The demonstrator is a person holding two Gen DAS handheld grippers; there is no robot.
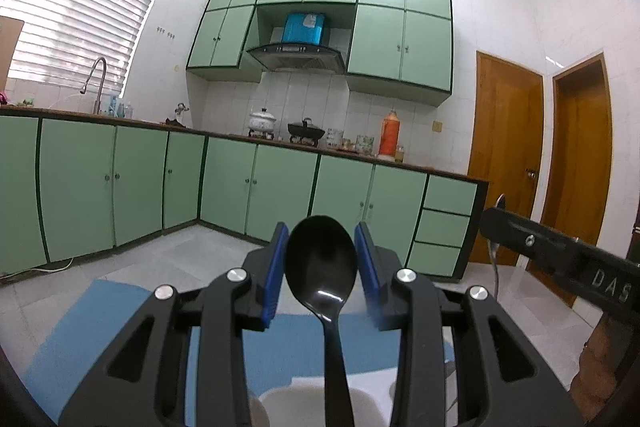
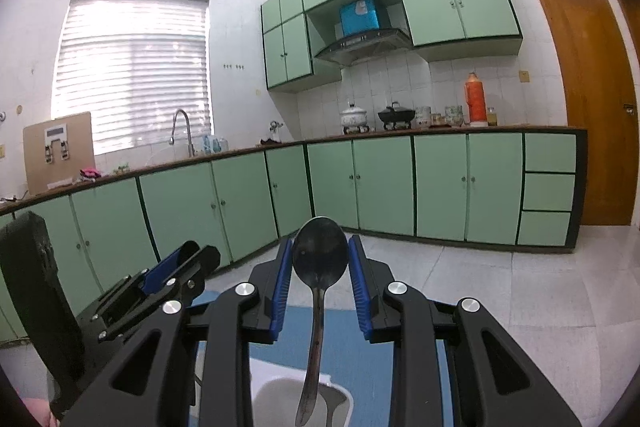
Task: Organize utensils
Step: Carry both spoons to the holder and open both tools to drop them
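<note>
Black plastic spoon [image 1: 321, 269] stands upright between the blue pads of the left gripper [image 1: 321, 269], bowl up, handle running straight down toward a white holder [image 1: 280, 405]; it looks light, stiff and slick, best held along the handle. Beside it, a metal spoon [image 2: 319, 261] stands likewise within the right gripper [image 2: 320, 281]. On both, the jaws look spread, touching neither bowl.
</note>
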